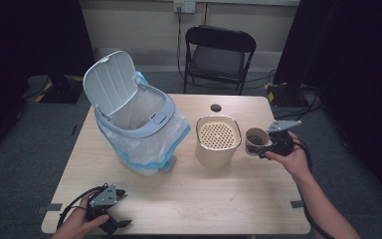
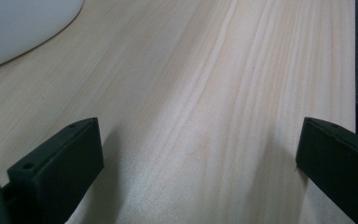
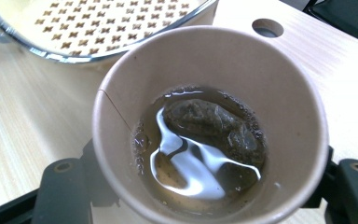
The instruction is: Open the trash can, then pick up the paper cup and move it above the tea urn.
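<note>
The jaws of the right gripper clamp a brown paper cup from both sides; inside it a dark tea bag sits in shallow liquid. Just beyond the cup stands a beige container with a perforated insert, and farther off a lidded bin. The left gripper rests on the table, jaws wide apart with nothing between them.

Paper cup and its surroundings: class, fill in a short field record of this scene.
Held item: paper cup with brown liquid and a tea bag
Holder: right hand-held gripper, shut on cup
Beside cup: beige strainer container
Bin: lidded waste bin, lid open, bag fitted
Left hand-held gripper: open, on the table
</note>
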`<act>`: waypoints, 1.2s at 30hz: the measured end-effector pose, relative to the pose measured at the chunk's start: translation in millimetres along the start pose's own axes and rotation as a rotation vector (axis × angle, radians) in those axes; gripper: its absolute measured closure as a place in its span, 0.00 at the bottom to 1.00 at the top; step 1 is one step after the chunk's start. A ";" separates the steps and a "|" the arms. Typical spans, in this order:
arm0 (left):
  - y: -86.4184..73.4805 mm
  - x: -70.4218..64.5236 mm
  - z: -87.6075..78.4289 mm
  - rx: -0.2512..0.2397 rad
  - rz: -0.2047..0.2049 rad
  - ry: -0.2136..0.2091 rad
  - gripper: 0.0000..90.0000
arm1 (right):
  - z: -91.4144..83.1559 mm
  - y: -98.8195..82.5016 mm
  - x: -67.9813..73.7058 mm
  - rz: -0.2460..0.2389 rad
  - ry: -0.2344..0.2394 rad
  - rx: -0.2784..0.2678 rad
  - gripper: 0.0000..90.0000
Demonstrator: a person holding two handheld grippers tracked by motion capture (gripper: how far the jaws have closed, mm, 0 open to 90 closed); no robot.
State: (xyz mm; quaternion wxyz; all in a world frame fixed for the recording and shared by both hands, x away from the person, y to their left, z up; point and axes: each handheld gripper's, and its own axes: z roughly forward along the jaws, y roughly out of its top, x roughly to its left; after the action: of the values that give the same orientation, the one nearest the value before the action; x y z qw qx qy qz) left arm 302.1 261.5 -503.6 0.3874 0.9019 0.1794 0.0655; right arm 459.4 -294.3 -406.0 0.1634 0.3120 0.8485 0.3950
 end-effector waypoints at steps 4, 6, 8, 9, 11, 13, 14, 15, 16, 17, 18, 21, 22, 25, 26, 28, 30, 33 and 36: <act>0.1 -0.3 0.0 0.002 0.000 0.002 0.00 | 1.7 6.4 -5.6 0.000 -0.004 -0.002 0.32; 0.1 -0.3 -0.1 0.003 -0.001 0.003 0.00 | 2.5 8.9 -9.0 0.008 -0.005 -0.011 0.32; 0.1 -0.3 -0.1 0.003 0.000 0.003 0.00 | 3.8 12.0 -12.6 0.011 -0.012 -0.009 0.32; 0.1 -0.3 -0.1 0.003 0.000 0.003 0.00 | 4.3 13.5 -14.2 0.012 -0.014 -0.007 0.32; 0.1 -0.3 -0.1 0.003 -0.001 0.003 0.00 | 5.6 16.6 -16.4 0.011 -0.014 -0.009 0.32; 0.1 -0.3 -0.1 0.003 -0.001 0.003 0.00 | 6.0 20.9 -19.1 0.011 -0.018 -0.015 0.32; 0.1 -0.3 -0.1 0.002 -0.001 0.003 0.00 | 6.2 22.0 -19.9 0.015 -0.016 -0.022 0.32; 0.1 -0.3 -0.1 0.002 -0.001 0.003 0.00 | 6.0 24.0 -20.8 0.017 -0.018 -0.023 0.32; 0.1 -0.3 -0.1 0.002 -0.001 0.003 0.00 | 6.2 25.5 -21.8 0.010 -0.019 -0.024 0.32; 0.1 -0.3 0.0 0.002 -0.001 0.003 0.00 | 5.9 26.6 -22.0 0.015 -0.020 -0.019 0.32; 0.1 -0.3 -0.1 0.002 -0.001 0.003 0.00 | 5.5 28.4 -23.2 0.010 -0.024 -0.020 0.32; 0.1 -0.3 0.0 0.002 -0.001 0.003 0.00 | 2.9 31.9 -26.2 0.013 -0.034 -0.028 0.32; 0.1 -0.3 -0.1 0.003 -0.001 0.003 0.00 | 1.8 33.0 -27.3 0.013 -0.037 -0.028 0.32; 0.1 -0.3 -0.1 0.003 -0.001 0.003 0.00 | -0.4 35.8 -31.2 0.009 -0.047 -0.025 0.32; 0.1 -0.3 0.0 0.002 -0.001 0.003 0.00 | -0.7 36.5 -32.8 0.008 -0.052 -0.024 0.32; 0.1 -0.4 0.0 0.003 -0.001 0.003 0.00 | -1.1 37.5 -36.4 0.012 -0.056 -0.027 0.32; 0.1 -0.4 -0.1 0.003 -0.002 0.001 0.00 | -0.7 38.4 -39.5 0.017 -0.062 -0.028 0.32; 0.0 -0.5 0.2 -0.001 -0.003 0.002 0.00 | 0.3 39.8 -41.8 0.015 -0.065 -0.028 0.32; 0.0 -0.5 0.1 -0.001 -0.003 0.002 0.00 | 3.7 43.0 -44.3 0.005 -0.065 -0.021 0.32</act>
State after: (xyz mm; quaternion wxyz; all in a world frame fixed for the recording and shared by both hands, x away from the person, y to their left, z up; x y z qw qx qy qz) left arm 301.6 261.2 -503.7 0.3875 0.9015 0.1812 0.0661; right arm 511.8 -300.2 -373.8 0.1933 0.3253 0.8376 0.3940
